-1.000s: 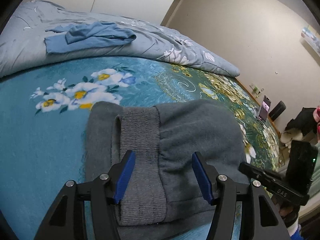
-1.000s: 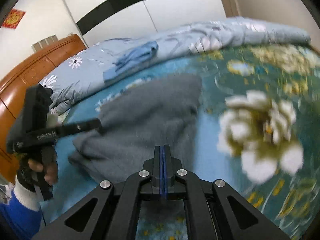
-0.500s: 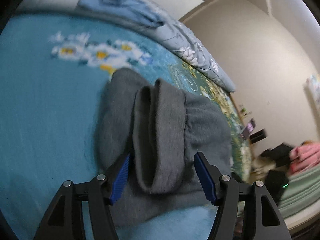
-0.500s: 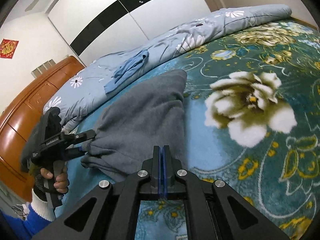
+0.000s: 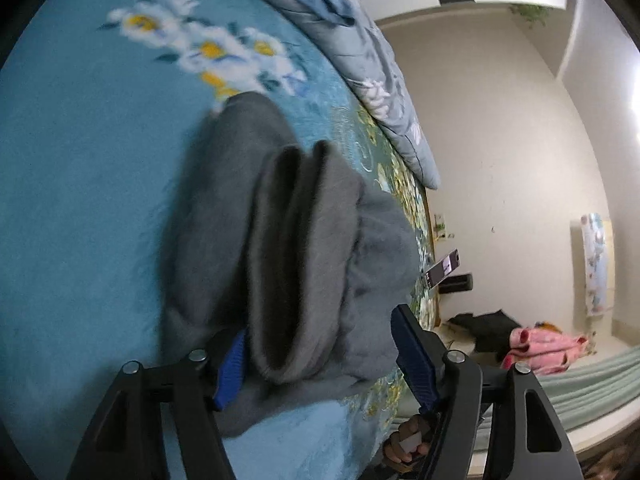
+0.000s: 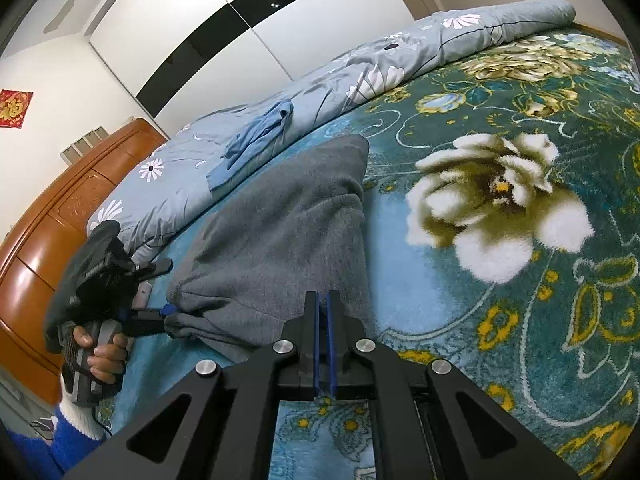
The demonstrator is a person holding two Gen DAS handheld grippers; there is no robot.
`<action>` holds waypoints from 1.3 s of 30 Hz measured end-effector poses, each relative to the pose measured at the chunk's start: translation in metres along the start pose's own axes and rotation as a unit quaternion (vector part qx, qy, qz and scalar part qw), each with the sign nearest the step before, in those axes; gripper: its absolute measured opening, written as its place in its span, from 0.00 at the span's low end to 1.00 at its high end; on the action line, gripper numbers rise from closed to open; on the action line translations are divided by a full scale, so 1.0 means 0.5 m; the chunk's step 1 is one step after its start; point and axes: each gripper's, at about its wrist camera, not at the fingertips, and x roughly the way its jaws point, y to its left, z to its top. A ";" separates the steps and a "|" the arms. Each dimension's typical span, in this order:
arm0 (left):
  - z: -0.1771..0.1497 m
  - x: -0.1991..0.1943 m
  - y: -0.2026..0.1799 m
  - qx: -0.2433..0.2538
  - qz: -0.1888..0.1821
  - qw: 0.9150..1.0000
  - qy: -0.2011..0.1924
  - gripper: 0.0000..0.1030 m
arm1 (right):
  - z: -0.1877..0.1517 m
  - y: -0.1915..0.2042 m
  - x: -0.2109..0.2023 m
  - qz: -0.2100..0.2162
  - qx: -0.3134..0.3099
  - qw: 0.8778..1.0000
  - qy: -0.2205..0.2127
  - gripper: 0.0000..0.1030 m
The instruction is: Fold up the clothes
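Note:
A grey fleece garment [image 5: 304, 248] lies folded on the teal flowered blanket [image 5: 80, 200]. Its doubled edge stands up between the fingers of my left gripper [image 5: 320, 364], which is open and straddles that edge; the blue pads [image 5: 230, 368] are not pressed together. In the right wrist view the same garment [image 6: 288, 232] stretches away from me, with the left gripper [image 6: 168, 292] at its left corner. My right gripper [image 6: 322, 344] is shut, with nothing visible between its pads, just above the garment's near edge.
A folded blue garment [image 6: 256, 140] rests on the grey flowered quilt [image 6: 400, 56] along the far side of the bed. A wooden headboard [image 6: 48, 232] stands at the left. A phone [image 5: 444, 266] and pink clothing [image 5: 540, 344] lie beyond the bed's edge.
My left gripper has rolled sideways while staying open around the grey garment's edge, which now stands up more between the fingers. The right gripper stayed shut and came closer over the garment.

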 end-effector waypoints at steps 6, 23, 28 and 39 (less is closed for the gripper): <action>0.011 0.017 -0.047 0.051 0.026 0.998 -0.003 0.69 | -0.001 -0.001 -0.003 -0.001 0.002 1.000 0.001 0.03; 0.000 0.028 -0.038 0.087 0.046 0.995 -0.017 0.30 | -0.002 -0.013 -0.004 0.002 0.011 1.000 0.003 0.03; 0.005 0.009 -0.056 0.103 0.026 0.993 -0.052 0.17 | 0.000 -0.011 -0.005 0.002 0.013 1.000 0.003 0.03; 0.002 -0.008 0.048 0.054 0.020 0.996 -0.062 0.18 | -0.003 0.010 0.011 0.016 0.000 1.000 0.015 0.03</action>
